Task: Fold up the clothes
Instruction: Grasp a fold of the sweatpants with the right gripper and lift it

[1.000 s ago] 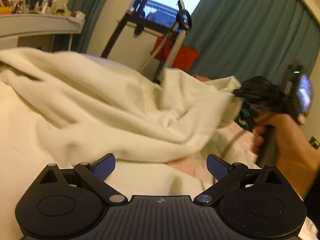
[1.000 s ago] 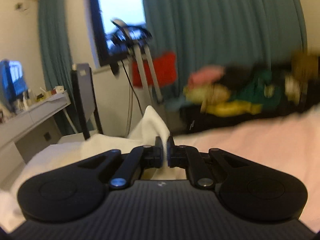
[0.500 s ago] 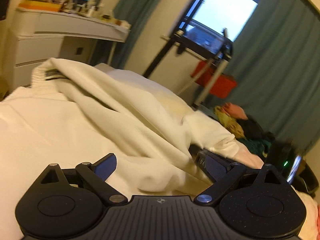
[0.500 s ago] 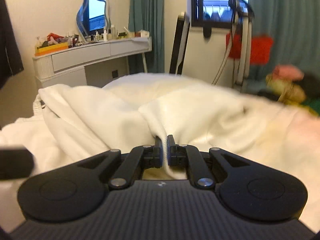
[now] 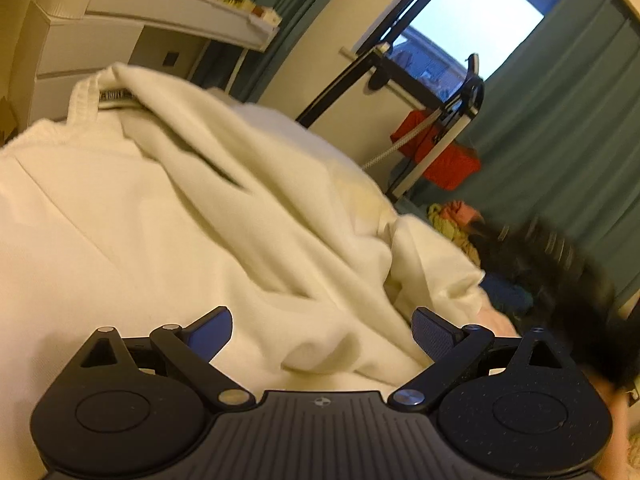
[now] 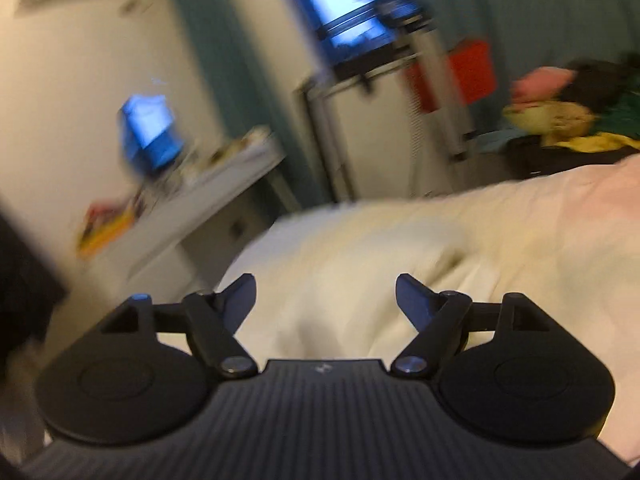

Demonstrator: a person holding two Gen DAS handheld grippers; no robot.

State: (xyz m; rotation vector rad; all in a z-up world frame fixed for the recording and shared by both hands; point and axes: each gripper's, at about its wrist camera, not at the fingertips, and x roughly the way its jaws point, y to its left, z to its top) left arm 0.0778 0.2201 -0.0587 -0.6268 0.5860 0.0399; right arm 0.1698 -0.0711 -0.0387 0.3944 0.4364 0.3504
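A cream white sweatshirt point(image 5: 192, 208) lies spread and rumpled on the bed, its ribbed collar point(image 5: 86, 96) at the far left, one side folded over the middle. My left gripper point(image 5: 322, 330) is open and empty just above the garment's near part. My right gripper point(image 6: 325, 300) is open and empty above the same garment point(image 6: 360, 256); its view is motion-blurred. In the left wrist view the right gripper shows as a dark blur point(image 5: 560, 280) at the right.
A white dresser point(image 5: 120, 28) with small items stands at the left by the wall. A black stand with a red bag point(image 5: 440, 152) is by the window. A pile of coloured clothes point(image 6: 568, 116) lies beyond the pink bedsheet point(image 6: 600, 216).
My right gripper has let go of the sweatshirt's edge, opened, and swung away. The folded side now rests on the garment. The left gripper stayed open.
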